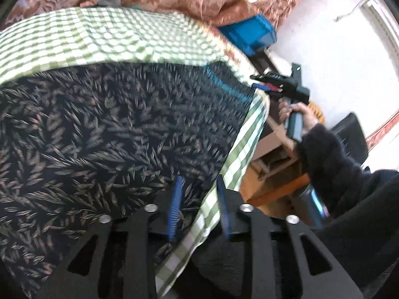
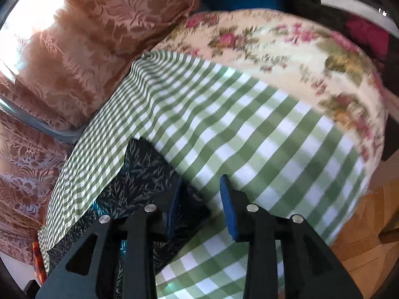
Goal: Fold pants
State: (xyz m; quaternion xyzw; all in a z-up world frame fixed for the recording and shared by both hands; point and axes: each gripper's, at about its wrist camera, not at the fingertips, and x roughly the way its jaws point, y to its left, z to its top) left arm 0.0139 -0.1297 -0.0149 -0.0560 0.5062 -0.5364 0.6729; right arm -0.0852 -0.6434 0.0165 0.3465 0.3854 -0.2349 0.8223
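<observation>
The pants (image 1: 112, 129) are dark with a small leaf print and a blue waistband stripe; they lie spread on a green-and-white checked cloth (image 1: 99, 37). My left gripper (image 1: 199, 186) is open, its blue pads over the pants' near edge where cloth meets table edge. In the left wrist view my right gripper (image 1: 271, 84) is at the pants' far corner, held by a hand. In the right wrist view my right gripper (image 2: 202, 186) is open, its left pad over a corner of the pants (image 2: 139, 172), its right pad over the checked cloth (image 2: 249, 129).
A floral cushion or cover (image 2: 286, 57) lies beyond the checked cloth. Brown patterned curtains (image 2: 87, 37) hang at the left. A blue crate (image 1: 251, 35) and a cardboard box (image 1: 271, 144) stand beside the table; wooden floor (image 2: 361, 224) shows at the right.
</observation>
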